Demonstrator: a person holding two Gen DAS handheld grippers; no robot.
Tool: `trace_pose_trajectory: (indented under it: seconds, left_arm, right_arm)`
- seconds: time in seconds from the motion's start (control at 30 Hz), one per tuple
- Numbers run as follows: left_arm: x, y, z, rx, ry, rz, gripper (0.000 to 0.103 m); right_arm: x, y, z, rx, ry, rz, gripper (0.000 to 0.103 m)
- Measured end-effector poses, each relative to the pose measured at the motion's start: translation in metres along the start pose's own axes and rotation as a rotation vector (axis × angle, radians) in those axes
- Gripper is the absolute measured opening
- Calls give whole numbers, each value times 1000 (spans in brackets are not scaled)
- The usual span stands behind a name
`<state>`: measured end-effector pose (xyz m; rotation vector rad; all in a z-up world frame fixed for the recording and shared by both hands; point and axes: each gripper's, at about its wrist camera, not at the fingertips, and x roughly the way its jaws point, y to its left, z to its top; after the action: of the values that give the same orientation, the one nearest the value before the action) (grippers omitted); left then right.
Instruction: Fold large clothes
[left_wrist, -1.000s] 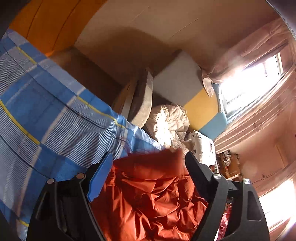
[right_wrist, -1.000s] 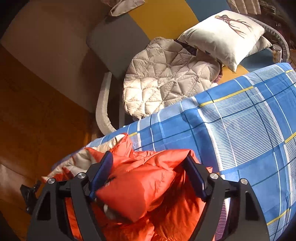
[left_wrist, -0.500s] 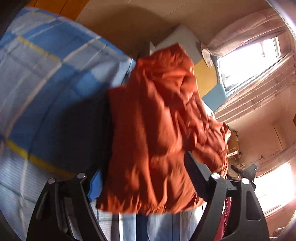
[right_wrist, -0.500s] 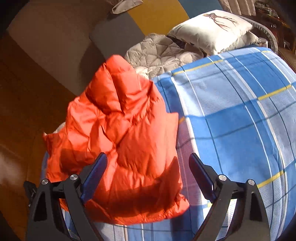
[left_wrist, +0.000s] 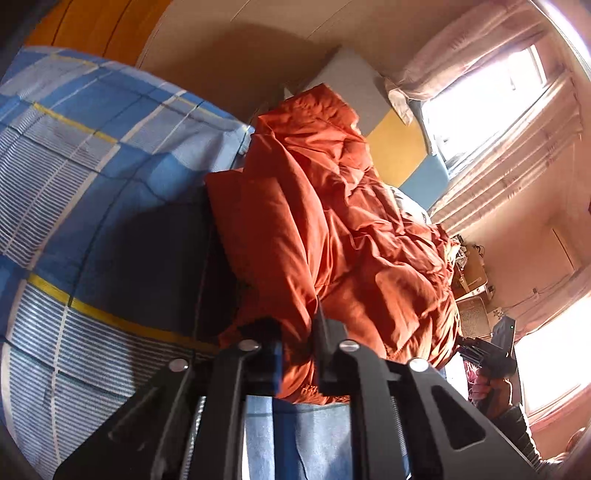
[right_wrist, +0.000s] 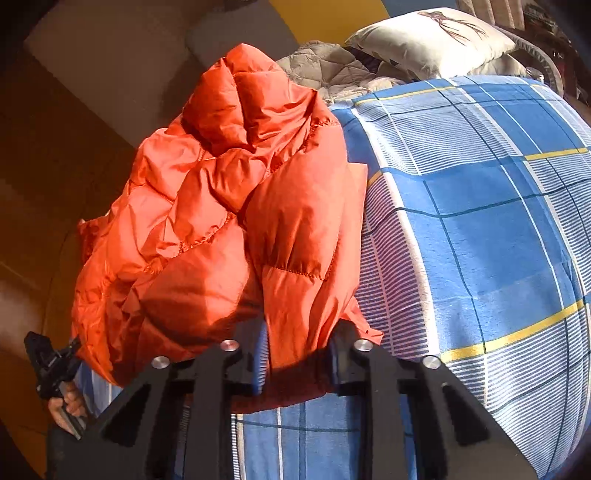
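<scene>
An orange puffer jacket lies crumpled on a blue plaid bedsheet. My left gripper is shut on the jacket's near hem. In the right wrist view the same jacket lies bunched at the bed's left side on the sheet. My right gripper is shut on a fold of the jacket's near edge. Each view shows the other gripper, in a hand, beyond the jacket: the right one and the left one.
A beige quilted garment and a white cushion with a deer print lie at the bed's far end. A grey, yellow and blue padded headboard stands behind. Bright windows with curtains are at the right.
Both grippers were open around the jacket half a second ago and have closed on its near edge. The jacket, earlier bunched low between the jaws, is now spread away from them.
</scene>
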<state>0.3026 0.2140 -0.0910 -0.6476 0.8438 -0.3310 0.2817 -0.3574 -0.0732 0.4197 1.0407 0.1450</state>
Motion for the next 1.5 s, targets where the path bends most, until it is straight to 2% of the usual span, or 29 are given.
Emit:
trace_pose_trajectory:
  seconds: [0.2, 0.4, 0.43, 0.5, 0.53, 0.6, 0.67, 0.73, 0.8, 0.93, 1.0, 1.1, 1.2, 1.23, 1.27, 1.3, 1.33, 1.37, 1.4, 1.43, 1.47, 1.5]
  left_arm:
    - [-29, -7, -15, 23, -13, -17, 7]
    - [-62, -11, -48, 29, 0, -30, 8]
    - [-63, -12, -52, 44, 10, -24, 11]
    - [-66, -13, -59, 77, 16, 50, 24]
    - [-67, -12, -58, 79, 13, 57, 31]
    - [-71, -10, -51, 77, -17, 105, 41]
    - [-76, -14, -40, 93, -60, 120, 45]
    - [-78, -21, -28, 123, -88, 128, 46]
    - [-78, -35, -15, 155, -110, 105, 46]
    - [-51, -65, 8, 233, -83, 42, 57]
    - [-32, -77, 16, 256, -53, 28, 65]
    - [-5, -96, 20, 287, 17, -5, 69]
    - [27, -116, 23, 320, 92, -17, 69]
    - [39, -120, 24, 329, 111, 1, 68]
    - [49, -124, 23, 337, 124, 12, 67]
    - [62, -127, 23, 349, 158, 12, 65]
    - [67, -128, 23, 354, 170, 24, 53]
    - [79, -129, 22, 372, 193, 52, 44]
    - [86, -130, 20, 389, 206, 70, 28]
    - [91, -130, 20, 398, 209, 88, 12]
    - [94, -129, 20, 399, 205, 86, 3]
    - [93, -128, 21, 398, 185, 81, 0]
  right_arm:
    - [-31, 12, -11, -92, 1, -12, 13]
    - [-64, 21, -44, -177, 35, -14, 13]
    - [-66, 21, -50, -180, 44, -19, 13]
    - [-69, 19, -61, -200, 52, -35, 16]
    - [-70, 18, -64, -207, 52, -43, 19]
    - [-70, 16, -64, -197, 38, -66, 39]
    - [-73, 16, -59, -194, 7, -98, 51]
    - [-74, 20, -49, -198, -27, -134, 53]
    - [-79, 31, -38, -218, -99, -175, 58]
    - [-77, 66, -15, -261, -154, -118, 58]
    - [-63, 90, -5, -292, -144, -82, 58]
    - [-34, 127, 3, -348, -111, -59, 58]
    - [-3, 154, 9, -380, -66, -75, 57]
    - [8, 160, 11, -391, -54, -93, 57]
    - [17, 164, 13, -396, -39, -110, 46]
    - [24, 165, 14, -398, -24, -109, 29]
    - [30, 166, 15, -399, -6, -106, 24]
    - [33, 167, 15, -403, -2, -111, 11]
    - [35, 168, 15, -412, -4, -119, 1]
    - [35, 169, 15, -416, -7, -119, 1]
    - [34, 169, 15, -421, -14, -121, 1]
    - [32, 171, 15, -430, -26, -124, 1]
